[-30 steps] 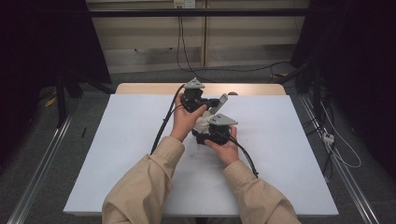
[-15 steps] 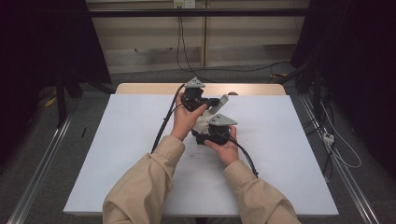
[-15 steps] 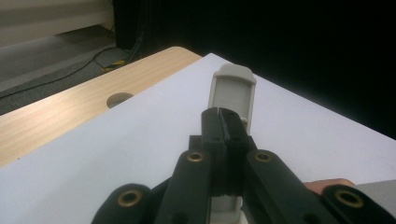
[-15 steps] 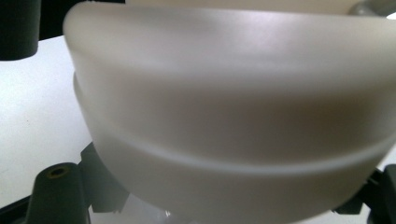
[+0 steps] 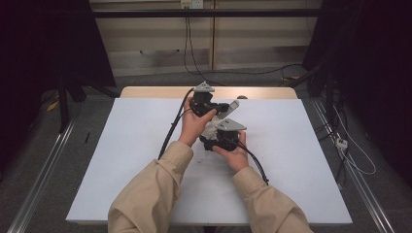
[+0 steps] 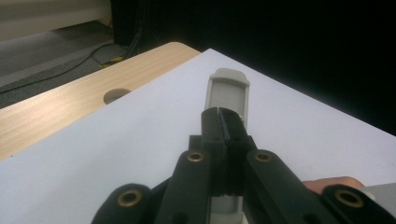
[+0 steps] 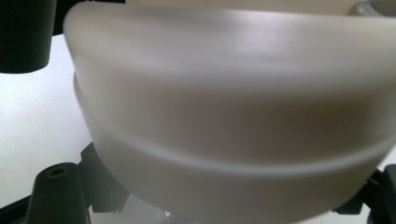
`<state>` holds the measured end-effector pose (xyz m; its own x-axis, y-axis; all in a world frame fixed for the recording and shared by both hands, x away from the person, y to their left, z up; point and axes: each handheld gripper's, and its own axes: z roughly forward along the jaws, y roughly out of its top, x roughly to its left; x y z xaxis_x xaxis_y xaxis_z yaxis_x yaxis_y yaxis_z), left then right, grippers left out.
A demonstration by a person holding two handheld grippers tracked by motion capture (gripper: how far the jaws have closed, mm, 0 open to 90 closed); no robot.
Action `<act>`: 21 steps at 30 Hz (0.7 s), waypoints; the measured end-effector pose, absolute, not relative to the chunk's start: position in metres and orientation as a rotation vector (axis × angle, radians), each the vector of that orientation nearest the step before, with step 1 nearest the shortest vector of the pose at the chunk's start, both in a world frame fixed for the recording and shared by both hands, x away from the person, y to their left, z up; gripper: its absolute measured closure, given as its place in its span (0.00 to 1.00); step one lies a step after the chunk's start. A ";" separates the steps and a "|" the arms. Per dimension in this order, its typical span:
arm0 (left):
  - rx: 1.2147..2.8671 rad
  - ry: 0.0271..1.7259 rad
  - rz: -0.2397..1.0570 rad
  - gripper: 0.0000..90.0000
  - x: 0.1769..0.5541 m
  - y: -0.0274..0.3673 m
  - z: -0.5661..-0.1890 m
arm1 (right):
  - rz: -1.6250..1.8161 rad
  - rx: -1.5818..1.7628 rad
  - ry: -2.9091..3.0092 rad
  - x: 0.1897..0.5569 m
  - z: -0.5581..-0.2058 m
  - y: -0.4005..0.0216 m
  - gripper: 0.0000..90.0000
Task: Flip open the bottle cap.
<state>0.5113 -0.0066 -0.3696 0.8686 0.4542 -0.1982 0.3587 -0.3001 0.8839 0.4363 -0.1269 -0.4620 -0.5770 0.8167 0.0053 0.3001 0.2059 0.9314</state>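
Observation:
Both hands hold their grippers close together over the middle of the white table top [image 5: 301, 165]. My left gripper [image 5: 223, 108] is the farther one, and its jaws are closed together on a flat grey handle-like piece [image 5: 234, 105]. In the left gripper view that grey piece [image 6: 227, 91] sticks out past the closed tips of my left gripper [image 6: 223, 122]. My right gripper [image 5: 212, 135] is nearer to the person and is shut on a white translucent rounded container [image 5: 209, 130]. The container's wall [image 7: 233, 116] sits between the right jaws, one finger [image 7: 56, 191] showing at the lower left.
A wooden strip [image 5: 262, 92] with a round hole [image 6: 116, 95] runs along the table's far edge. Black cables trail from both grippers across the white top [image 5: 167, 138]. Metal rails [image 5: 43, 179] and loose cables lie on the floor beside the table.

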 end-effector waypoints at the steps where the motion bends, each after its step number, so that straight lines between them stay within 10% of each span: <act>1: 1.920 0.602 0.108 1.00 0.511 -0.007 -0.370 | 1.359 1.031 1.988 0.436 -0.462 -0.127 0.21; 21: 1.945 0.601 0.108 1.00 0.512 -0.009 -0.373 | 1.359 1.030 1.990 0.436 -0.462 -0.127 0.21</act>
<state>0.5122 -0.0088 -0.3730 0.8697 0.4556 -0.1898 0.3609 -0.3248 0.8742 0.4363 -0.1269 -0.4620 -0.5790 0.8153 0.0028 0.2994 0.2094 0.9309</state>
